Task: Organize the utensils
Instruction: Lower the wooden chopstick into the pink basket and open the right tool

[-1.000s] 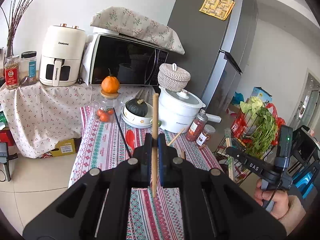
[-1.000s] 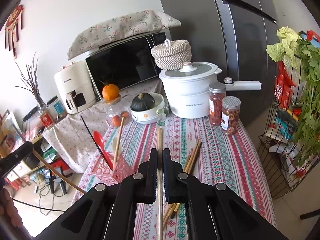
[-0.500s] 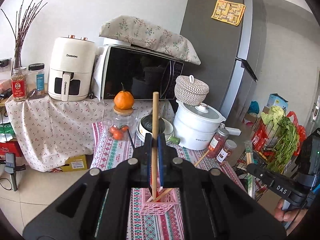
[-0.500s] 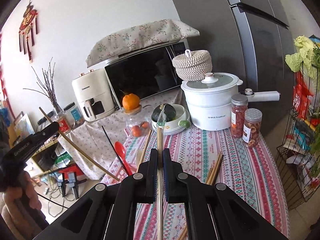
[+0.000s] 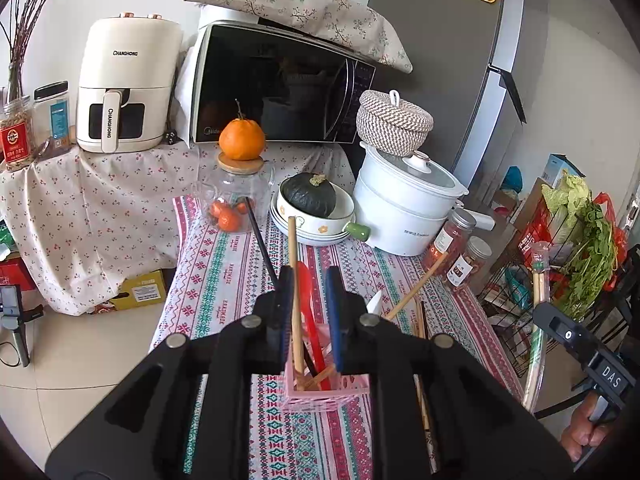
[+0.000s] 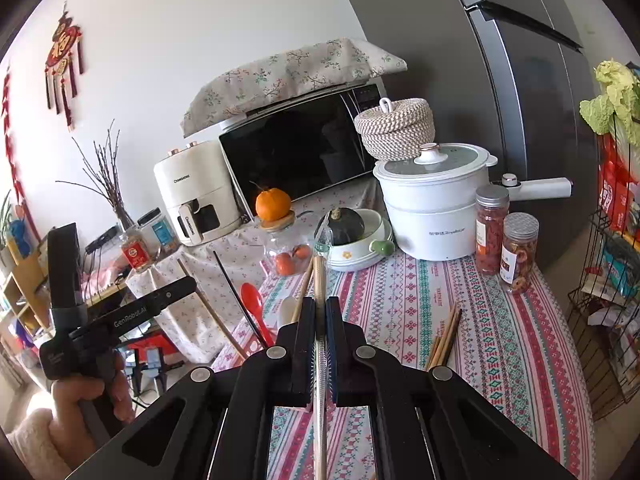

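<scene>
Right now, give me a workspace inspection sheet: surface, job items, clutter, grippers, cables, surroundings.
Surface: patterned tablecloth.
Job's things: pink basket holds a red spoon, black chopstick and wooden chopstick; loose chopsticks lie on the cloth.
Clutter: white pot, two jars, squash in bowl, orange on glass jar.
Grippers: left gripper jaws just opened, wooden chopstick loose between them over the basket; right gripper shut on wrapped chopsticks.
Cables: plug lead by air fryer.
Surroundings: microwave, fridge, vegetable rack.

Left tongs [image 5: 310, 312]: jaws just been opening, now parted, tilted down. Right tongs [image 6: 320, 332]: clamped shut, tilted down.
</scene>
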